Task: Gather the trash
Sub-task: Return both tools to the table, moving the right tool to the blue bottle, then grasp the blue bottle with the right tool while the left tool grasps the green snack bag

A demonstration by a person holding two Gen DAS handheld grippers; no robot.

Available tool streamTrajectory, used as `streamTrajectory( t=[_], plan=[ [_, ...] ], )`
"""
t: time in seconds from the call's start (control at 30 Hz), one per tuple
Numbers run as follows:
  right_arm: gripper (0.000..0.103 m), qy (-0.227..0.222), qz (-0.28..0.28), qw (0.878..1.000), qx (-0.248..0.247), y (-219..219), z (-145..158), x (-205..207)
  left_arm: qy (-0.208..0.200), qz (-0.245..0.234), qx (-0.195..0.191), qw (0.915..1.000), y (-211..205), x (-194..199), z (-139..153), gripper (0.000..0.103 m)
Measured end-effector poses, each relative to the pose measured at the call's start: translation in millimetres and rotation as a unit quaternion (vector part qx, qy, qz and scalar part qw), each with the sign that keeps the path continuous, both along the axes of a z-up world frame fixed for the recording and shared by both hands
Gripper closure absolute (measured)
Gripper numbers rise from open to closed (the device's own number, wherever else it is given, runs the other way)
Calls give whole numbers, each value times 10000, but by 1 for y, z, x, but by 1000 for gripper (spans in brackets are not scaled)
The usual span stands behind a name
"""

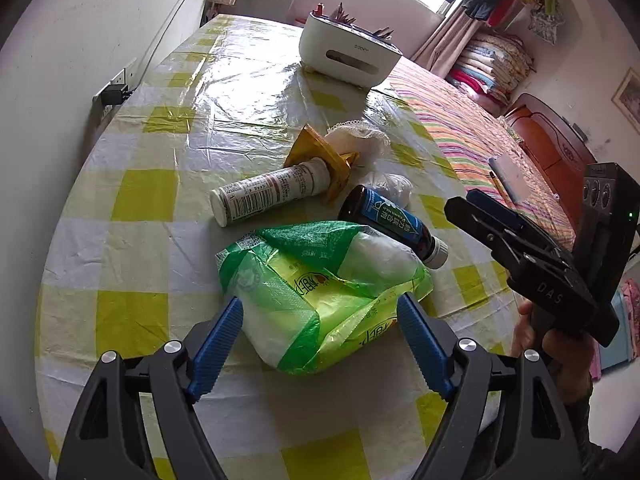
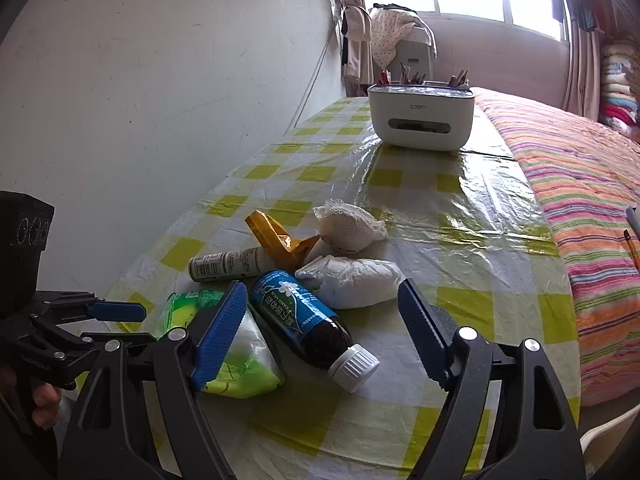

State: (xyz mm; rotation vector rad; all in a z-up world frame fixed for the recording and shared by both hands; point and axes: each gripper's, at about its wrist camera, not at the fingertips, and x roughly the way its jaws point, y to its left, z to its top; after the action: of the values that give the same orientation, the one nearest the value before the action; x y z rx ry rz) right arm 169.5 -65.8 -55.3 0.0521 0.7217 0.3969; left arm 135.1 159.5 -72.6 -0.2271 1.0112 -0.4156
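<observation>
A: Between the blue pads of the left hand-held gripper a green and white plastic bag is seen lying on the table; the jaws are spread wide and nothing is gripped yet.

B: And the right hand-held gripper?

A: Its jaws are also parted, with nothing pressed. A dark bottle with a blue label is framed between its pads, white cap toward the camera. Whether either pad touches it cannot be told.

B: What else is counted as trash?

A: Just beyond the bottle, a white tube with a barcode, a gold wrapper and crumpled white tissue are clustered. A lace-edged white bundle is seen farther off, and a white organiser box well beyond.

B: How is the step best done?

A: Probably the bag should be pinched at a bunched fold, not across its slack middle, so it is not slipped through. The bottle is likely to roll, so it is better squeezed across its body than at the cap. The two grippers should be kept apart while closing.
</observation>
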Motion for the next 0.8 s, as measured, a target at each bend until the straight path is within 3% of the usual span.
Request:
streamTrajectory(
  t=[0.1,0.27,0.47,0.57,0.8],
  plan=[
    [53,377,211,9988,-214,10,-14,16,172,-35,14,9998,1,1,-5,26],
    [53,795,589,9944,-368,21,-32,31,329,-113,218,9992,-3,0,-13,26],
    [54,1048,817,9902,-426,30,-45,40,439,-79,198,9988,-2,1,-16,26],
    [61,1097,861,9886,-563,36,-51,40,489,-35,205,9986,-1,2,-18,26],
    [61,1226,762,9895,-91,27,-48,31,695,6,256,9973,-4,6,-27,26]
  ],
)
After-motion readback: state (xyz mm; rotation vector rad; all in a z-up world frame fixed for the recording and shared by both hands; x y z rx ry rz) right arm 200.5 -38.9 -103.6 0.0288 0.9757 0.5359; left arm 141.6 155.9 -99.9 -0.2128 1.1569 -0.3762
